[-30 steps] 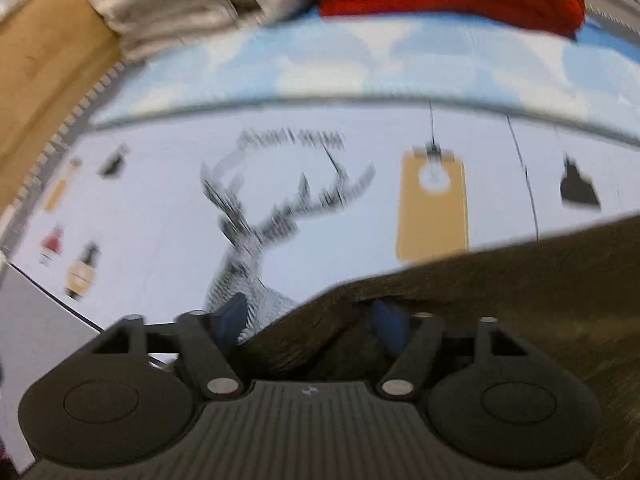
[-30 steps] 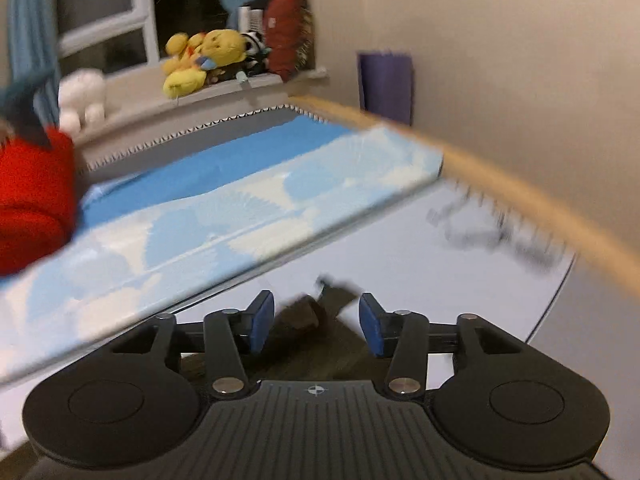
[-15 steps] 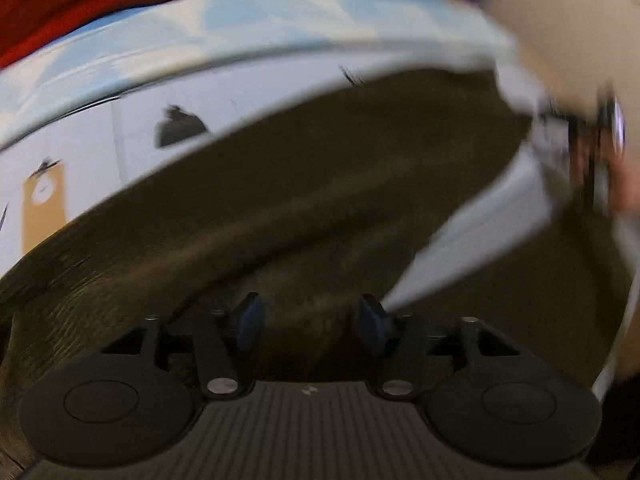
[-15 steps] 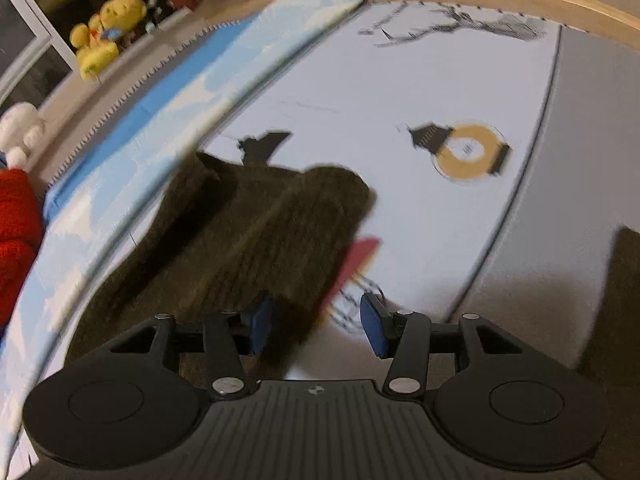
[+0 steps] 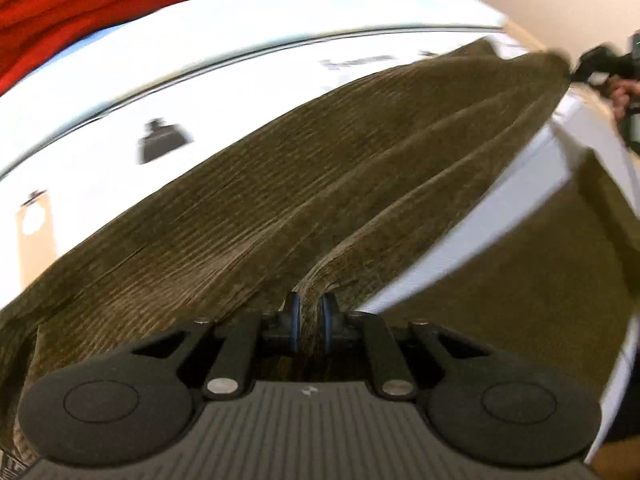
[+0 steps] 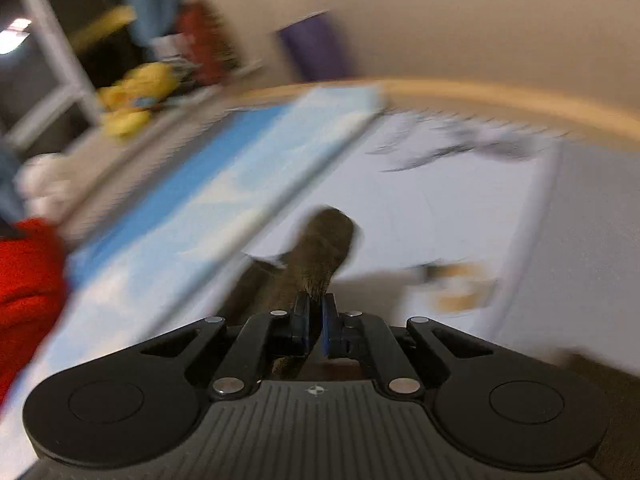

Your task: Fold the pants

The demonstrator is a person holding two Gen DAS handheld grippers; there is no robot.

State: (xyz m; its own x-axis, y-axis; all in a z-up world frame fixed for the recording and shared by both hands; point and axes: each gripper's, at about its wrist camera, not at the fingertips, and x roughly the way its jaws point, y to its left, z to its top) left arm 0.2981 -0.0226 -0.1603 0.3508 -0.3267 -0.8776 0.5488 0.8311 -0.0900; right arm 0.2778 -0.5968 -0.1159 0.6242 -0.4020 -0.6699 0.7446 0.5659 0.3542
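Both ends of the brown pants are pinched: the left gripper has its jaws clamped on a ridge of the cloth, the right gripper on another edge. The pants stretch taut between them above a white printed mat. A red blanket lies beyond, with yellow plush toys farther back.

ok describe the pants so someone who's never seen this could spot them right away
Start at the pale printed mat covering the floor, with red folded clothes at its far edge. The pants are the long olive-brown ribbed fabric stretched between the left gripper and right gripper, the only dark, corded cloth there.
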